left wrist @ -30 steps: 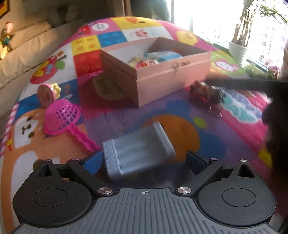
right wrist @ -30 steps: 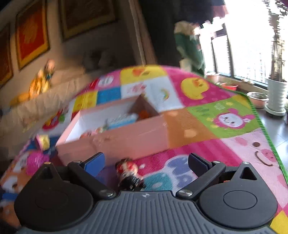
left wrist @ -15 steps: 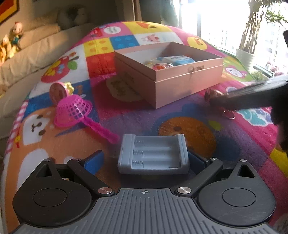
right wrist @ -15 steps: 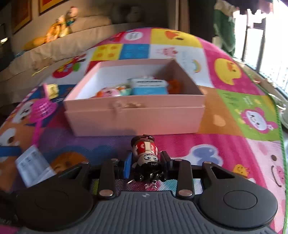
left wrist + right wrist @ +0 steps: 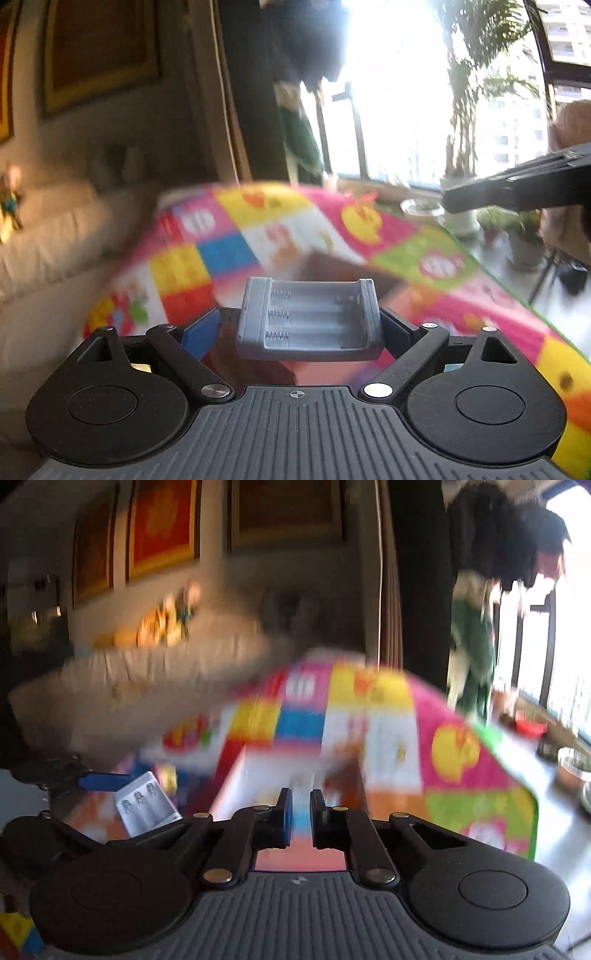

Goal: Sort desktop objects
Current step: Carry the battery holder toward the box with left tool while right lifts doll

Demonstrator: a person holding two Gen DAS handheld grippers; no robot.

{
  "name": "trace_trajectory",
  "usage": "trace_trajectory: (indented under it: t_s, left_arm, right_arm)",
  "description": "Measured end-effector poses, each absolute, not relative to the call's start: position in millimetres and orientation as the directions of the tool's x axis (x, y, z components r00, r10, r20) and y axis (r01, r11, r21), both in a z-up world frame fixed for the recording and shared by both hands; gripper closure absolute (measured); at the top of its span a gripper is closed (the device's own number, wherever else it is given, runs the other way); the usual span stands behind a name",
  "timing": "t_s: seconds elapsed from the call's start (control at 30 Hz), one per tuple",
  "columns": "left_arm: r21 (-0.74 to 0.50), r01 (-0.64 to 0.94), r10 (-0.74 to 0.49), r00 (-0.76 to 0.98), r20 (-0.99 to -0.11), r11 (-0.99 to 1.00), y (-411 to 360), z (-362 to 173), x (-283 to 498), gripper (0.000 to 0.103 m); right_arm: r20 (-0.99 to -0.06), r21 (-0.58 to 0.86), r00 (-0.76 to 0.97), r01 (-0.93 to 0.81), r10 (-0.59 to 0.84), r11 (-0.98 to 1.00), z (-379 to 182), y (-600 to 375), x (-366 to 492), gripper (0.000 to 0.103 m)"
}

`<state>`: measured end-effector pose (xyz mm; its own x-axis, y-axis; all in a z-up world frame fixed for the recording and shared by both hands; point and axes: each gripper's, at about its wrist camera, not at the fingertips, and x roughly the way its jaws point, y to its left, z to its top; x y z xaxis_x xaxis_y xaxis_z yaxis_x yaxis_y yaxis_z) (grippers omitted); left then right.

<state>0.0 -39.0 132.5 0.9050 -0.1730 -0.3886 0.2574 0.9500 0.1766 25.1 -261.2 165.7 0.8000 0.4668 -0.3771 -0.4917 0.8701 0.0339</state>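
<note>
Looks like a carry of the holder [image 5: 306, 317] to the box [image 5: 301, 862]. Pinched across its width by the fingers [image 5: 201, 332] of the left gripper [image 5: 306, 328]; have just been closing further on it. Lifted clear of the mat [image 5: 373, 221], just left of the box and not yet over it.

To do it well:
- Keep level, open face up, with a firm squeeze, to guard against a likely swivel or slip of smooth plastic held only at its two ends.
- Slow down: heavy blur in both views hints at a fast swing.
- Bring over the rim of the box, lower inside, and only then spread the fingers.
- Mind the right gripper [image 5: 300, 805], close by at the same box; probably a clash if sent to the opening together.

Left view only:
- Shows the holder's three spring slots straight on.
- Shows the right gripper from the side as a dark bar against the bright window.
- Hard to make out the box there.

Right view only:
- Shows the right fingers [image 5: 284, 812] pressed almost together with nothing visible between them, aimed over the near wall of the box at its pale inside.
- Contents too smeared to name.
- Catches the holder edge-on, left of the box, a blue pad beside it.
</note>
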Motion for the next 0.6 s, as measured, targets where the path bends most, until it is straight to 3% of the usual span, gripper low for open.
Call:
trace_trajectory:
  t_s: [0.1,0.17,0.2,0.23,0.27,0.43,0.6]
  left_arm:
    - [0.131,0.227,-0.153,0.895,-0.419,0.965,-35.8,131.0,16.0,0.009]
    - [0.087,0.233,-0.167,0.871,-0.463,0.969,-31.3,121.9,17.7,0.009]
    - [0.076,0.235,-0.170,0.858,-0.485,0.969,-29.6,114.4,16.3,0.009]
    - [0.068,0.236,-0.170,0.845,-0.508,0.969,-28.0,107.1,14.6,0.009]
    - [0.057,0.240,-0.174,0.829,-0.531,0.969,-25.4,99.6,13.2,0.009]
    - [-0.008,0.287,-0.227,0.740,-0.633,0.958,-20.0,67.3,-4.0,0.009]
    - [-0.013,0.325,-0.250,0.701,-0.667,0.946,-25.8,49.5,-21.4,0.009]
  right_arm:
    - [-0.344,0.036,0.817,-0.481,0.463,0.876,175.3,-267.8,32.9,0.093]
    - [-0.405,0.077,0.778,-0.494,0.480,0.866,168.0,-274.5,38.9,0.092]
    - [-0.449,0.100,0.738,-0.518,0.503,0.849,161.0,-277.4,40.5,0.081]
    - [-0.492,0.128,0.699,-0.532,0.520,0.837,151.7,-279.4,39.9,0.059]
    - [-0.530,0.148,0.665,-0.539,0.527,0.829,139.6,-281.2,35.8,0.051]
    - [-0.690,0.048,0.545,-0.623,0.477,0.781,78.0,-268.0,-4.7,0.049]
    - [-0.725,-0.101,0.541,-0.696,0.426,0.711,54.2,-257.2,-30.0,0.041]
